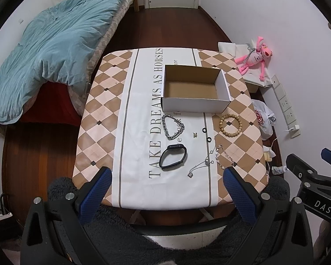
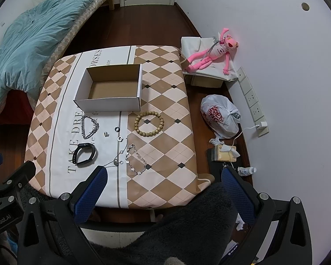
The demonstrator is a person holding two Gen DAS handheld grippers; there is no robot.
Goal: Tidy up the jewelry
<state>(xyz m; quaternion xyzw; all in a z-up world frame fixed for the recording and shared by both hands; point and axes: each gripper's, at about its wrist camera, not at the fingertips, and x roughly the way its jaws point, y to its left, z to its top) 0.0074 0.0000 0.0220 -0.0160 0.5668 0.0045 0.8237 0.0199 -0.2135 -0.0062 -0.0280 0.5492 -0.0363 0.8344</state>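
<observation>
An open cardboard box (image 1: 196,105) (image 2: 108,105) stands empty at the table's far middle. In front of it lie a silver chain bracelet (image 1: 173,127) (image 2: 89,126), a black watch band (image 1: 173,158) (image 2: 85,154), a wooden bead bracelet (image 1: 230,125) (image 2: 149,123), two small dark rings (image 1: 204,129) (image 2: 117,129), a small earring (image 1: 195,135), a thin silver necklace (image 1: 202,164) (image 2: 115,161) and a crystal bracelet (image 1: 224,155) (image 2: 135,159). My left gripper (image 1: 166,174) is open and empty above the table's near edge. My right gripper (image 2: 163,174) is open and empty, also at the near edge.
The table (image 1: 99,132) has a checked cloth. A bed with a teal blanket (image 1: 48,50) stands to the left. On the floor at the right are a pink plush toy (image 2: 211,53), a white plastic bag (image 2: 220,116), a tissue box (image 2: 225,152) and a power strip (image 2: 253,103).
</observation>
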